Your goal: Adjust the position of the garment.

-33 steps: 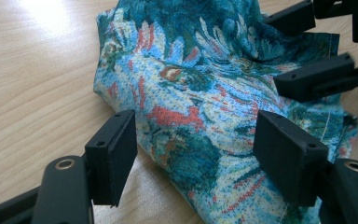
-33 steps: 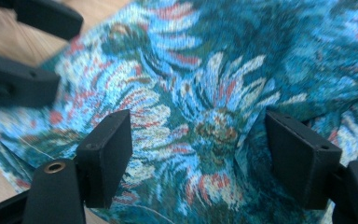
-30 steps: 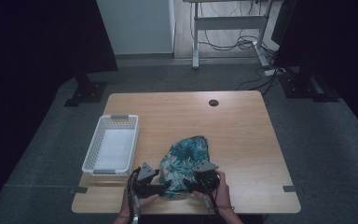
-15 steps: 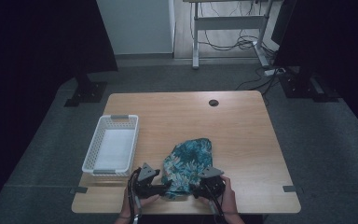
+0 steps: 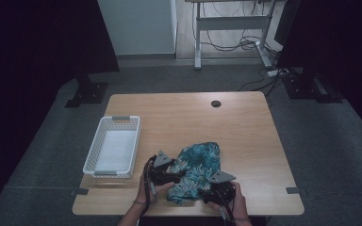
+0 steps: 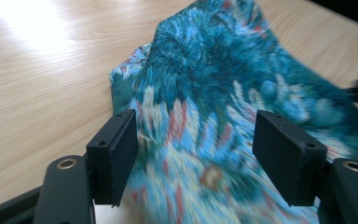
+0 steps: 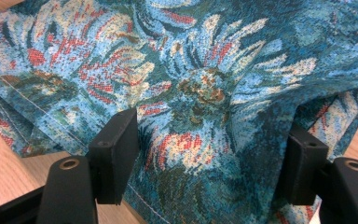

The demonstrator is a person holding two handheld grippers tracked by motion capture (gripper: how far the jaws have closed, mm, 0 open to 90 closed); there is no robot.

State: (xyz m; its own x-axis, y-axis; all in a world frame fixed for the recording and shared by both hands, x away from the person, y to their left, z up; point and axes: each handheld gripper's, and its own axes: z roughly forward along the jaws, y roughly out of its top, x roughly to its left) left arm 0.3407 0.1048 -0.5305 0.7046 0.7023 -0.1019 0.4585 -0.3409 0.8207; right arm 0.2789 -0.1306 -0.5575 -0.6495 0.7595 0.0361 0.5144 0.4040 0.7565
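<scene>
A teal floral cloth (image 5: 199, 165) lies bunched near the table's front edge. My left gripper (image 5: 177, 174) is at its left side, jaws open, with a raised fold of cloth (image 6: 214, 93) between the pads (image 6: 114, 151) but not pinched. My right gripper (image 5: 203, 192) is at the cloth's near right corner. Its jaws have just been closing and still stand open, with the cloth (image 7: 205, 70) spread between and under them. In the gripper views the left gripper (image 6: 196, 137) and the right gripper (image 7: 209, 142) both point at the fabric.
A white slatted basket (image 5: 94, 157) stands on the left part of the wooden table (image 5: 184, 117). A round cable hole (image 5: 215, 103) sits near the far edge. The person's hands (image 5: 238, 207) come in over the front edge.
My left gripper has slid right into the cloth's left side. My right gripper has drawn back toward the front edge and a little right. The cloth's near part has bunched up.
</scene>
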